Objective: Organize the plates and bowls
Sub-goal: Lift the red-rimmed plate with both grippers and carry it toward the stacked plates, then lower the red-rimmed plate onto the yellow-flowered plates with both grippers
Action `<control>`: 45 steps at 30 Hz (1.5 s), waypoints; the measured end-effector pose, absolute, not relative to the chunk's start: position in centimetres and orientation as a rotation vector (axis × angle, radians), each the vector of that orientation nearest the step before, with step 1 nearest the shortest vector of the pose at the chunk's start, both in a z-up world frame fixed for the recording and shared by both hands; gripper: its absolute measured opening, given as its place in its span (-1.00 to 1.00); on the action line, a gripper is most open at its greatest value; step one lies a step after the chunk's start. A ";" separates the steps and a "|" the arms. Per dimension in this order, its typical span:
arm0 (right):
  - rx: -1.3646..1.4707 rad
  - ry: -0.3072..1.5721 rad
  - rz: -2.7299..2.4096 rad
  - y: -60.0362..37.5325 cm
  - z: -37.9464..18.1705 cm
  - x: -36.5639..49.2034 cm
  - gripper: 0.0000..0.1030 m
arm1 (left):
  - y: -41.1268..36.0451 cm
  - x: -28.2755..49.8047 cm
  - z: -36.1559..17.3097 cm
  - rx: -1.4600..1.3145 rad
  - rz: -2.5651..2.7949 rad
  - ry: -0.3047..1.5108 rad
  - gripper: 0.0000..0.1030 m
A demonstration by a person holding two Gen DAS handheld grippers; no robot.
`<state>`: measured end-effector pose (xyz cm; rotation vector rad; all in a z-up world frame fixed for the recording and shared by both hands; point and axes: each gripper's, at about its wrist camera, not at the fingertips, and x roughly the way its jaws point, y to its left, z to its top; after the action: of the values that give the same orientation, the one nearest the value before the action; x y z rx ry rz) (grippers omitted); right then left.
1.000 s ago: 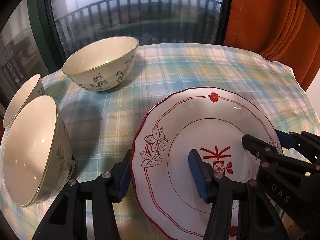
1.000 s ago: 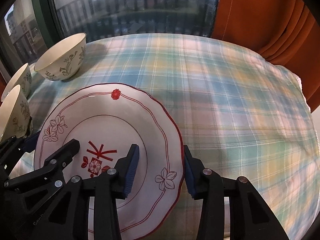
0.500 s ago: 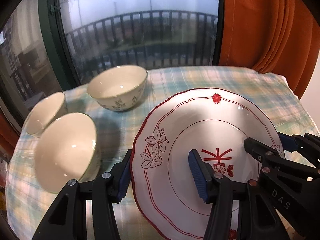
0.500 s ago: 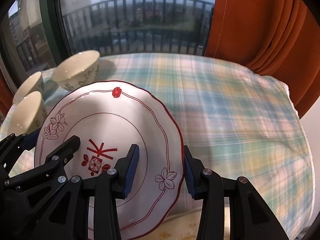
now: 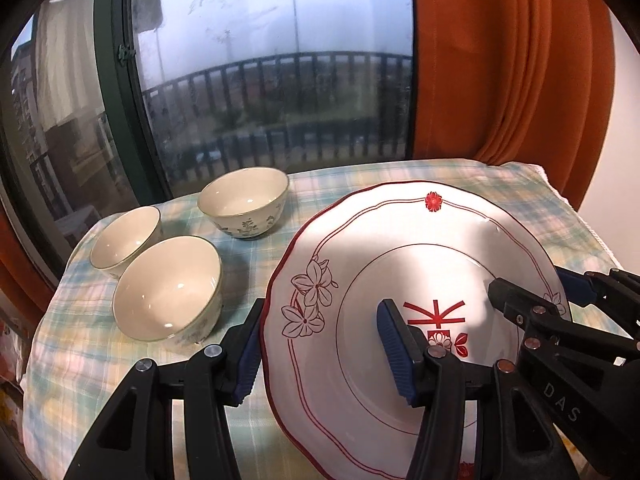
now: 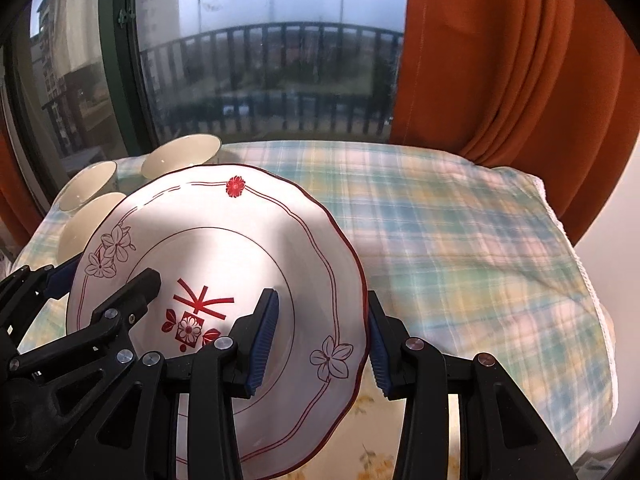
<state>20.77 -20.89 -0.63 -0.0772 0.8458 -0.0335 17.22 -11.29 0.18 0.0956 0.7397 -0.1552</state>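
Observation:
A white plate [image 5: 420, 264] with red trim and flower prints hangs tilted above the plaid tablecloth [image 5: 328, 192], held from both sides. My left gripper [image 5: 320, 320] is shut on its left rim, one blue pad under the edge and one on the plate's face. My right gripper [image 6: 322, 304] is shut on the right rim [image 6: 360, 280] in the same way. Each gripper shows in the other's view: right gripper [image 5: 536, 286], left gripper [image 6: 104, 278]. Three cream bowls stand upright on the cloth at the left: far bowl [image 5: 248, 200], small bowl [image 5: 126, 236], near bowl [image 5: 168, 288].
The table stands against a large window [image 5: 260, 80] with a dark green frame and a balcony railing outside. An orange curtain [image 5: 500, 80] hangs at the right back. The plaid cloth [image 6: 460, 220] right of the plate is bare and drops off at the right edge.
Both grippers have risen and drawn back with the plate between them, lifting it off the cloth. The bowls look smaller and farther, and more of the window shows.

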 end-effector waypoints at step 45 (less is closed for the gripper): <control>0.124 0.889 -0.267 -35.2 -3.7 10.1 -0.12 | -24.5 11.4 -4.9 0.188 -0.422 0.869 0.09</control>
<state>10.11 -35.21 -3.67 0.1235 0.8887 -0.2670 11.45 -24.52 -4.87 0.1881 0.8690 -0.4220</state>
